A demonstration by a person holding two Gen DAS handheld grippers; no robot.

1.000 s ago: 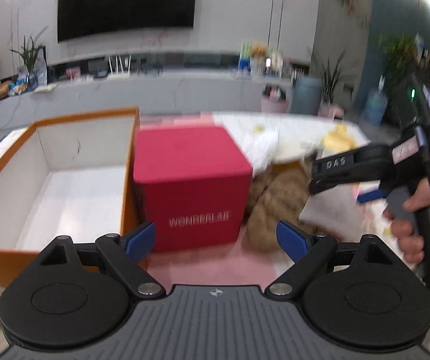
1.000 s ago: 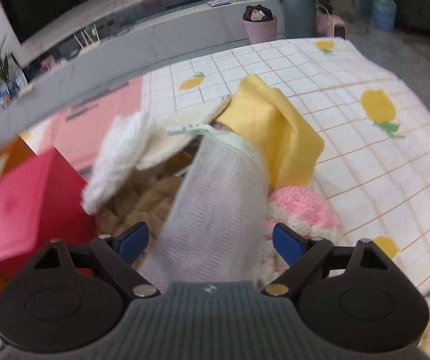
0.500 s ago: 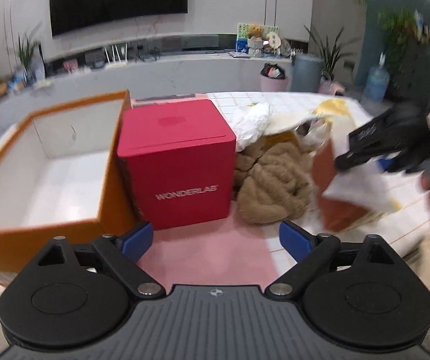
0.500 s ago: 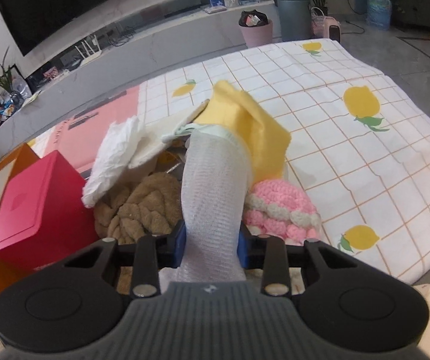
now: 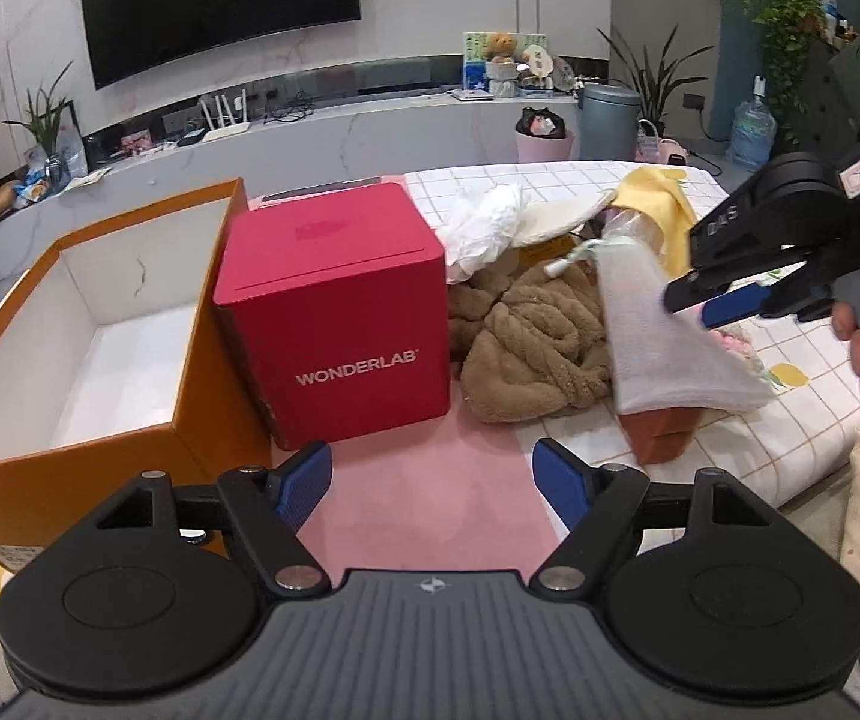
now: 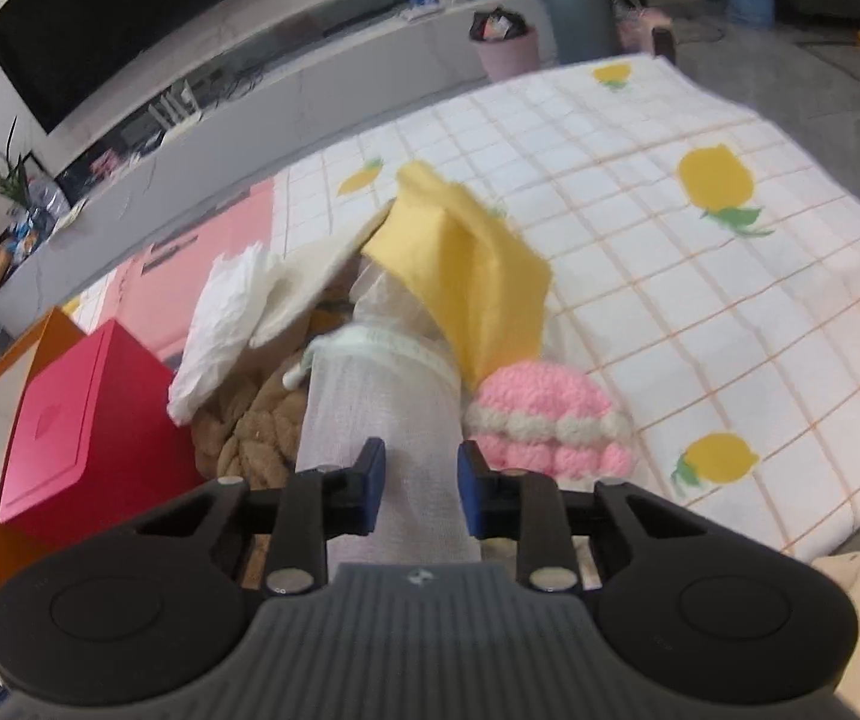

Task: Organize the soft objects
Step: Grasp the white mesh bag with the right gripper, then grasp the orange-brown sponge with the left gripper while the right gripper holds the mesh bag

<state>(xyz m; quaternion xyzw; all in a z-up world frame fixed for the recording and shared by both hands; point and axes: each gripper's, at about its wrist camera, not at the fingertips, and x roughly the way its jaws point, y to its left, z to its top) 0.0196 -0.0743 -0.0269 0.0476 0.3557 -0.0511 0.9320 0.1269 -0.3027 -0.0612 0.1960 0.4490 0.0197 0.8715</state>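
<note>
My right gripper (image 6: 416, 487) is shut on a white mesh bag (image 6: 381, 408), held above the pile; it also shows in the left wrist view (image 5: 658, 336) under the right gripper (image 5: 724, 300). The pile holds a brown fluffy cloth (image 5: 544, 342), a yellow cloth (image 6: 460, 264), a white cloth (image 6: 219, 324) and a pink knitted hat (image 6: 544, 420). My left gripper (image 5: 433, 483) is open and empty, low over the pink mat (image 5: 423, 504). An open orange box (image 5: 87, 360) stands at the left.
A red WONDERLAB box (image 5: 339, 312) stands between the orange box and the pile. A small brown box (image 5: 661, 432) sits under the mesh bag. The lemon-print cloth (image 6: 700, 276) covers the table to the right.
My right gripper closed on the white mesh bag and lifted it from the pile. The left gripper pulled back a little and stayed open.
</note>
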